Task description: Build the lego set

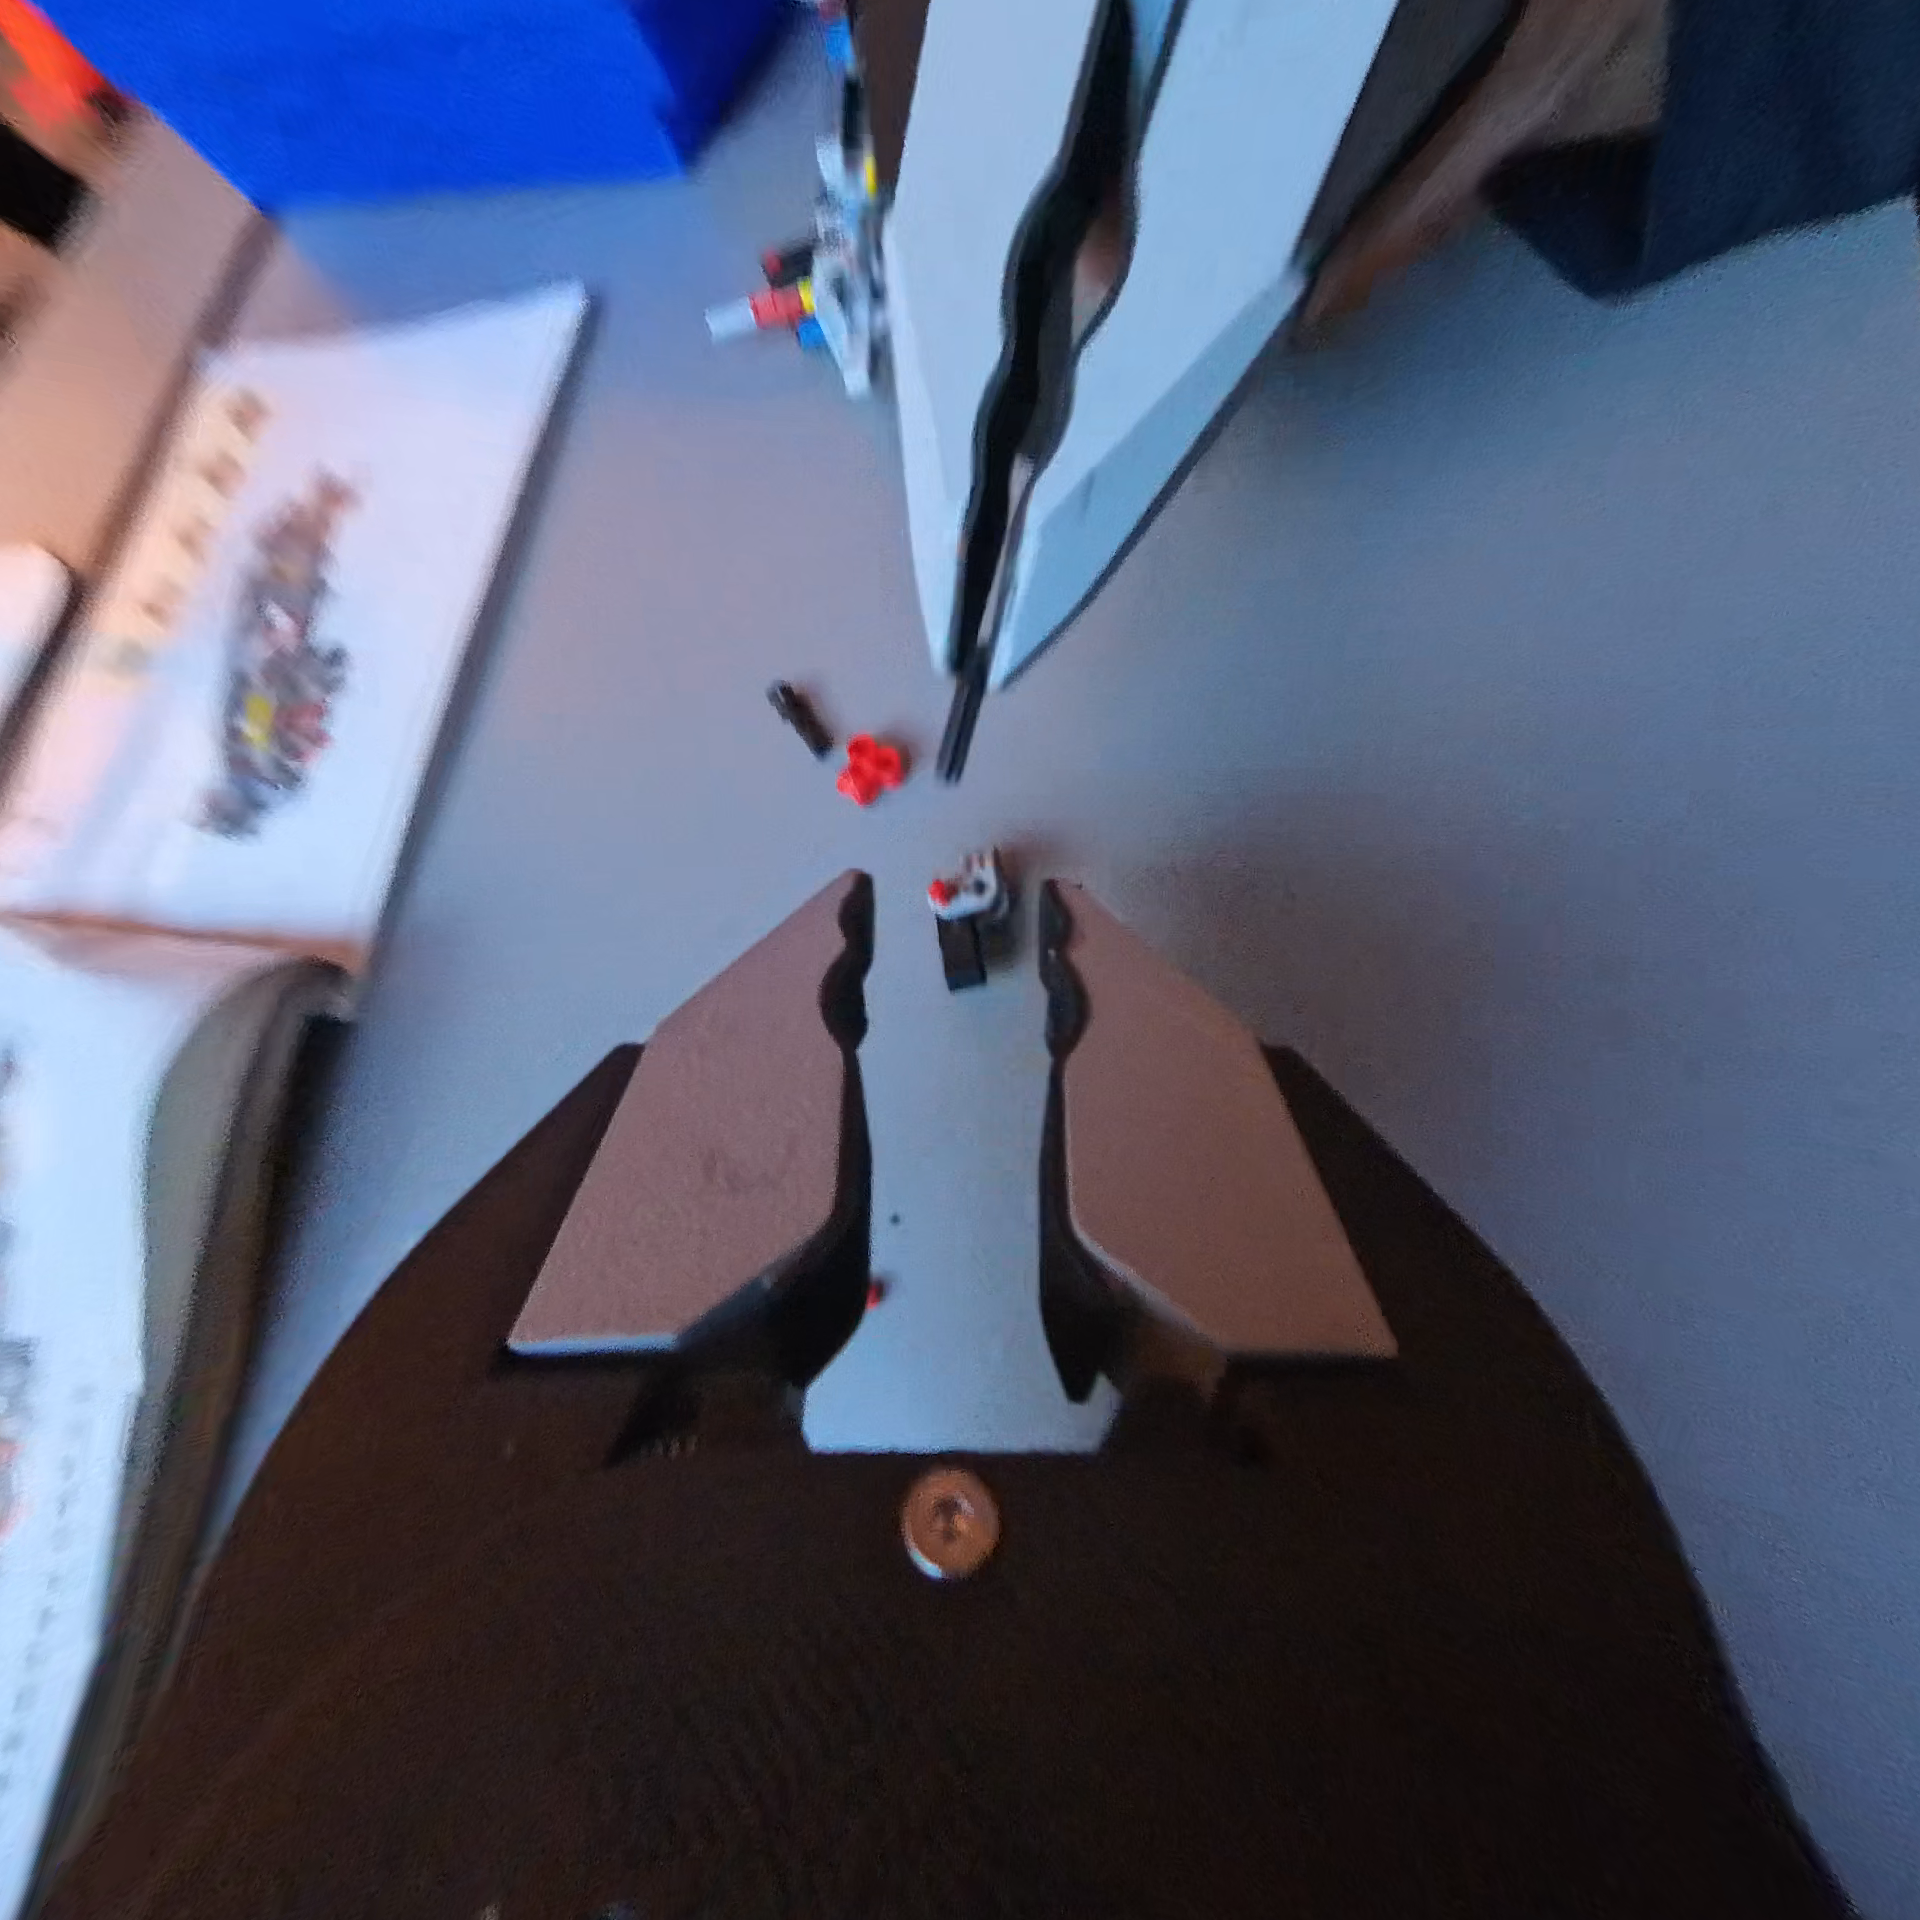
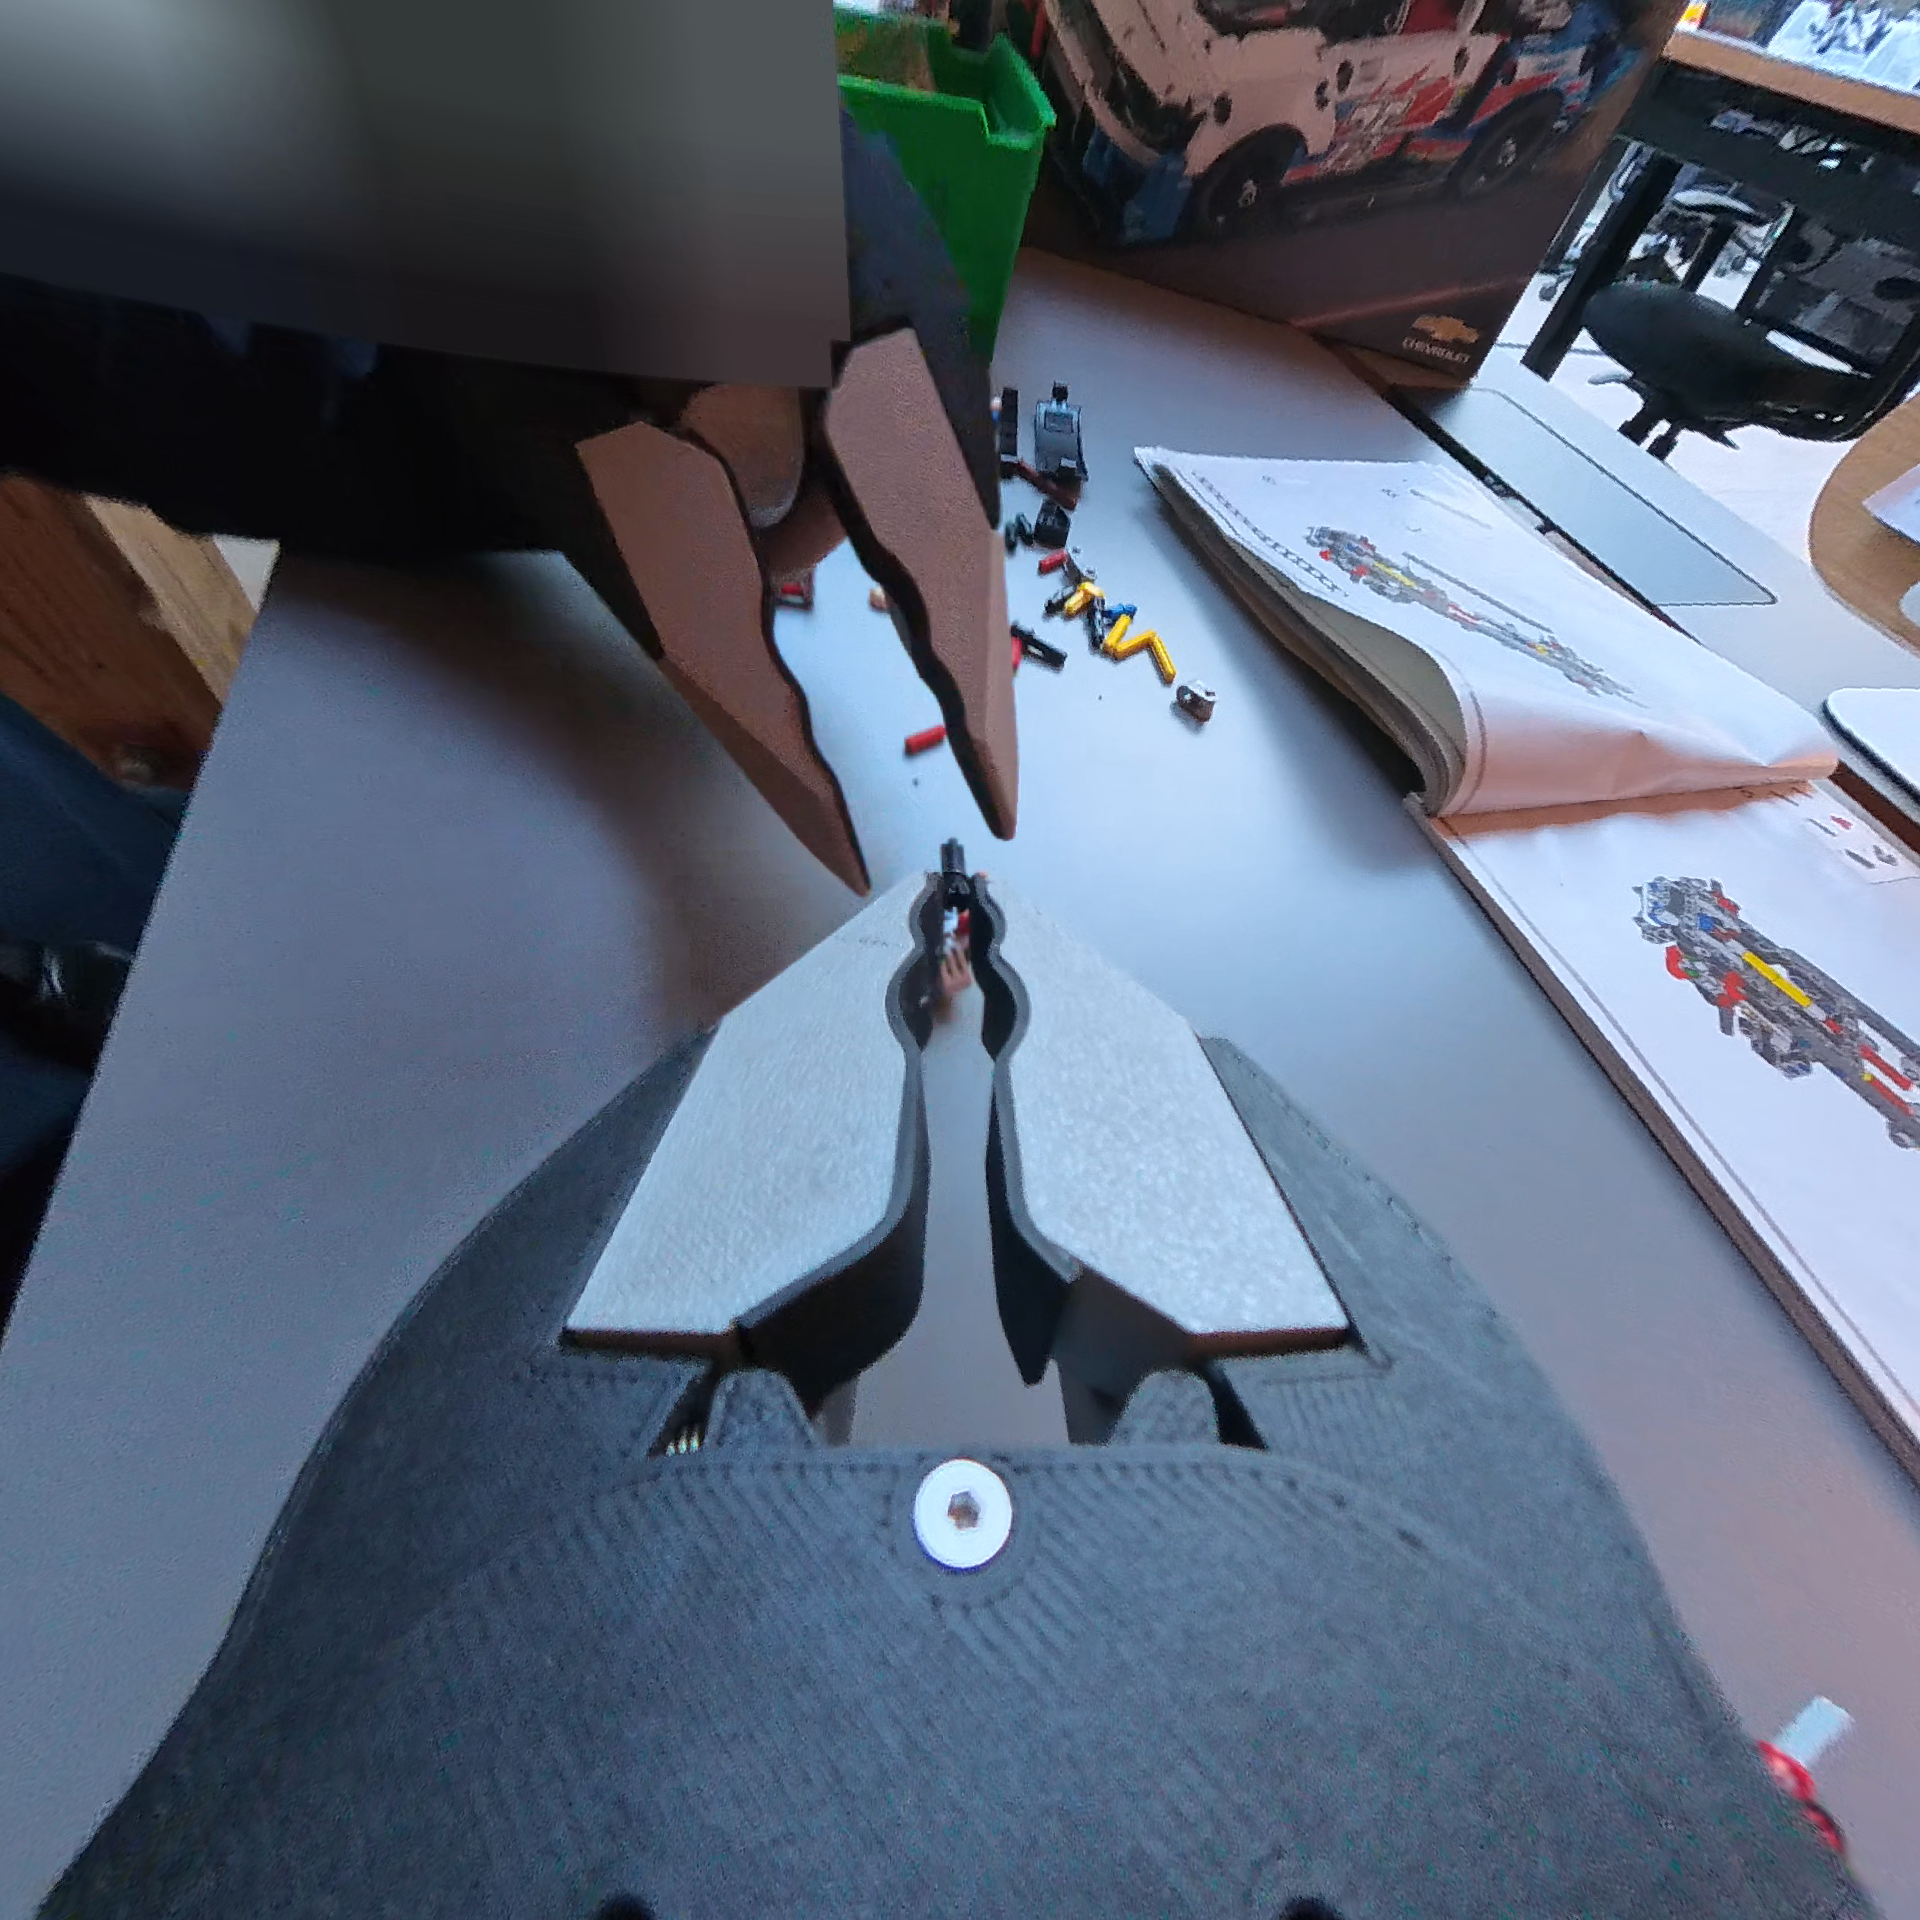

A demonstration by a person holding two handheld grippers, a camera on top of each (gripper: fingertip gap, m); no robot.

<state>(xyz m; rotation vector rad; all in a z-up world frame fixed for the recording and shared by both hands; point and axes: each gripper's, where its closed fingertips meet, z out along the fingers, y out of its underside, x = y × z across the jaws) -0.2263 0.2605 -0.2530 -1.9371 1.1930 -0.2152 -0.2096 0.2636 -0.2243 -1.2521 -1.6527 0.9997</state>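
My left gripper [image 1: 956,888] has brown fingers and is open just above the grey table [image 1: 1455,935]. A small black, white and red brick assembly [image 1: 971,920] lies between its tips, with a gap to each pad. My right gripper [image 2: 953,885] has white fingers and is shut on a thin black pin [image 2: 951,868] that sticks out past its tips. In the left wrist view the right gripper [image 1: 961,727] points down at the table just beyond the assembly. A red piece [image 1: 871,767] and a black pin [image 1: 800,717] lie beside it. The open left gripper [image 2: 933,860] also shows in the right wrist view.
An open instruction booklet [image 2: 1507,644] lies to the right, and it also shows in the left wrist view [image 1: 312,582]. Loose small pieces [image 2: 1101,613] are scattered behind the grippers. A car-picture box [image 2: 1351,156], a green bin [image 2: 966,135] and a blue bin [image 1: 416,94] stand at the back. Both grippers' tips are close together, under 4 cm apart.
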